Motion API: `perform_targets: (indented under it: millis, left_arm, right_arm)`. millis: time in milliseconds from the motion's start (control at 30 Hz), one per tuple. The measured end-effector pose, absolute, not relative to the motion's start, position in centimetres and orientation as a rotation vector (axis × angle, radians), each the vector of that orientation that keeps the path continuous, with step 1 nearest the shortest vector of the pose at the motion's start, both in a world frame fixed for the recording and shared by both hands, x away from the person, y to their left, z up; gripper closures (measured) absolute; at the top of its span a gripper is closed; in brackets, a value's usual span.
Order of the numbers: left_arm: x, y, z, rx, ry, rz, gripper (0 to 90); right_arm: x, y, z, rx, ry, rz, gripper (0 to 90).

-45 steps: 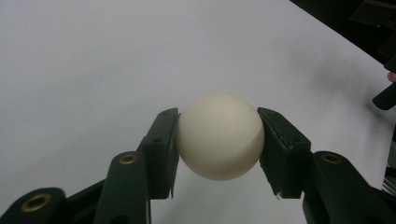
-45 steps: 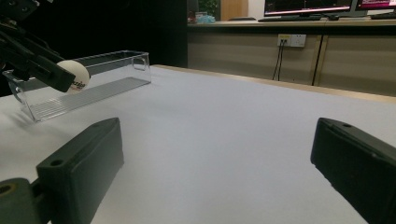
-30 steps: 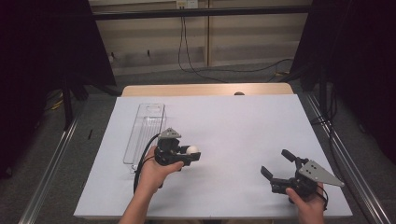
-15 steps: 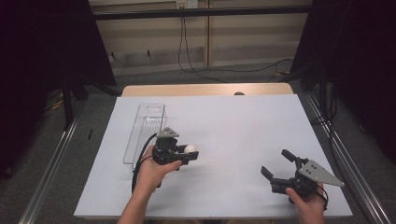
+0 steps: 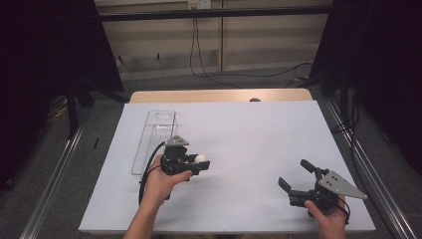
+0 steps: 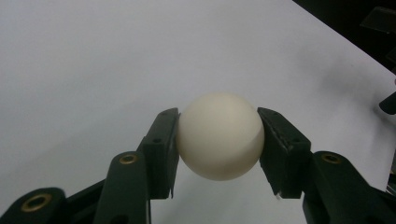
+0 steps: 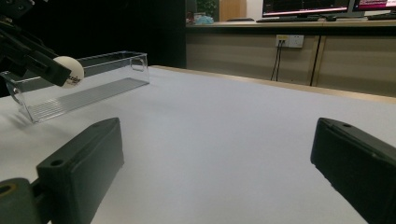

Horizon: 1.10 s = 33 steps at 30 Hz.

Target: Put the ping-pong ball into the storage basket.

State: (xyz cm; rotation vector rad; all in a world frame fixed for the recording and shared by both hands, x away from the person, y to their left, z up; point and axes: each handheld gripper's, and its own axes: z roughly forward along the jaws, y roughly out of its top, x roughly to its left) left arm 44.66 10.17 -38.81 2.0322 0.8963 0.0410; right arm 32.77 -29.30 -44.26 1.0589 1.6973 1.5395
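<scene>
A: How does the left gripper [image 5: 201, 163] stand?

B: Its two black jaws are pressed against opposite sides of a white ball [image 6: 219, 135], which looks like a table tennis ball. In the left gripper view one jaw touches each flank of the ball, and the ball's front sticks out beyond the jaw tips. In the high view the person's left hand [image 5: 161, 180] grips the body of the tool, the grey three-cornered plate sits on top, and a black cable [image 5: 147, 169] loops off beside the wrist.

A: Where is the ball relative to the table?

B: It shows over the white table surface [image 5: 249, 144], left of the middle, just beside the near end of a clear plastic tray [image 5: 155, 134]. The right gripper view shows the ball [image 7: 70, 71] in front of that long clear tray [image 7: 93, 81], with dark print on its side too small to read. Whether the ball touches the table cannot be told.

A: And the right gripper [image 5: 294, 175]?

B: Its jaws are spread wide apart with nothing between them. It sits at the near right part of the table, held by the right hand [image 5: 328, 216], well apart from the ball and tray.

A: Anything beyond the table?

B: A wooden edge [image 5: 219, 95] runs along the far side, and cables [image 5: 199, 55] hang down a panelled wall behind
</scene>
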Motion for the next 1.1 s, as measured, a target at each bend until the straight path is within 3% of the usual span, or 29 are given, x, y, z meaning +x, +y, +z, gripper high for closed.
perform_targets:
  millis: [1100]
  left_arm:
    - [44.8, 11.3, -38.3, 2.011, 0.927, 0.062, 51.2]
  right_arm:
    - [32.8, -29.2, -44.3, 1.054, 1.706, 1.535, 2.1]
